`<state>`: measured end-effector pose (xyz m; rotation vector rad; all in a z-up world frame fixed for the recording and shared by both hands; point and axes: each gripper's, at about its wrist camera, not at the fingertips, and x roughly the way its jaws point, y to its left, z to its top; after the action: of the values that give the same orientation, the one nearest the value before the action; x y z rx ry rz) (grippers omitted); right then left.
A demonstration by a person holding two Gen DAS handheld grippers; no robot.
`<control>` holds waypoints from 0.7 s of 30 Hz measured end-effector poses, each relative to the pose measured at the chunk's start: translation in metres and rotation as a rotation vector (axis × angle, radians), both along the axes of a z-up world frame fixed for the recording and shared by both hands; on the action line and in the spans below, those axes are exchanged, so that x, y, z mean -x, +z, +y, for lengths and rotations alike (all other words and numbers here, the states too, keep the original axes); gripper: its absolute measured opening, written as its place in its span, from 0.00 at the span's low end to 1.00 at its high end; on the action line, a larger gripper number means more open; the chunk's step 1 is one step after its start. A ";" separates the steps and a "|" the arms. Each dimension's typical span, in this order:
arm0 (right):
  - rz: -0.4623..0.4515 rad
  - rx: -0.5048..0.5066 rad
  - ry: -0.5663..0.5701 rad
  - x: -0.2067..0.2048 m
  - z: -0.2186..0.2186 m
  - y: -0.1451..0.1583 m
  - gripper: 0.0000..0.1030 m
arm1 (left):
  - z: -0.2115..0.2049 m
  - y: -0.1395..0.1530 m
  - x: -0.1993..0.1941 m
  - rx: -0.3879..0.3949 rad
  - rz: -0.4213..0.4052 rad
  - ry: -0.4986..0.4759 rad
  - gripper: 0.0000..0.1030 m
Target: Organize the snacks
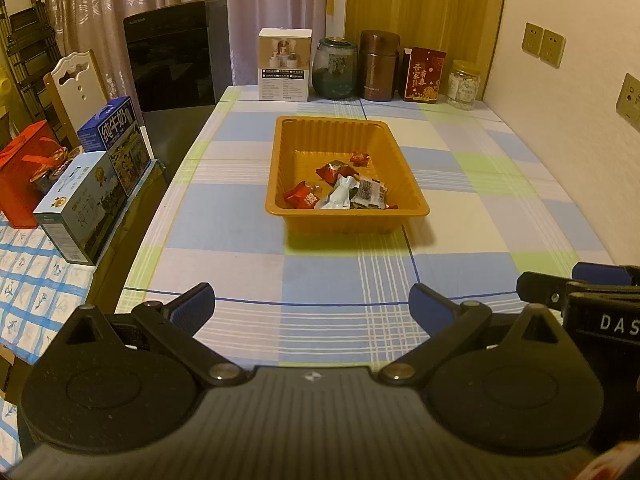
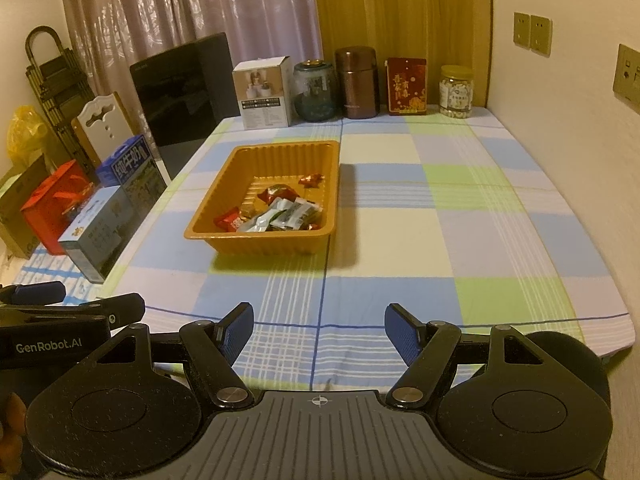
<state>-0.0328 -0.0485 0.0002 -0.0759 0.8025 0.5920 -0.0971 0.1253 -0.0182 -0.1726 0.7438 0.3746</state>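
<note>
Wrapped snacks [image 1: 340, 190] lie heaped in the orange plastic tray [image 1: 276, 160] mid-bench; left tool [image 1: 312, 304] and right tool [image 2: 319, 330] hover released at the near edge, best approaching one wrapper squarely.

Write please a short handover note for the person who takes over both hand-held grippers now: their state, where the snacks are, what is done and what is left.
Left hand-held gripper: open, empty, above the near table edge.
Right hand-held gripper: open, empty, beside the left one.
Snacks: wrapped pieces piled at the near end of the orange tray, mid-table on the checked cloth.
Done: no snack lies loose on the cloth.
Left: probably nothing, or only tidying inside the tray.
</note>
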 end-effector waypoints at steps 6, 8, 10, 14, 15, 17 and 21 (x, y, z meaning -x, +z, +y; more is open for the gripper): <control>0.000 0.001 0.000 -0.001 0.000 0.000 0.70 | 0.000 0.000 0.000 0.000 0.000 -0.001 1.00; 0.002 0.000 0.000 -0.001 0.000 0.000 0.70 | 0.000 0.000 0.000 -0.001 0.000 0.000 1.00; 0.002 0.001 0.000 -0.001 -0.001 -0.001 0.70 | 0.000 -0.001 0.000 -0.001 0.000 -0.001 1.00; 0.002 -0.001 0.000 -0.002 -0.001 -0.002 0.70 | 0.000 -0.001 0.000 -0.001 0.000 -0.001 1.00; 0.002 0.000 0.000 -0.002 -0.001 -0.002 0.70 | 0.000 -0.001 0.000 -0.001 0.000 -0.001 1.00; 0.002 0.001 0.000 -0.002 -0.001 -0.001 0.70 | 0.000 -0.001 0.000 0.000 0.000 -0.002 1.00; 0.004 -0.001 -0.002 -0.002 -0.002 -0.004 0.70 | -0.001 -0.003 -0.001 0.000 0.001 -0.004 1.00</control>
<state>-0.0312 -0.0508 -0.0034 -0.0733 0.8066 0.5910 -0.0959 0.1246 -0.0213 -0.1712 0.7449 0.3711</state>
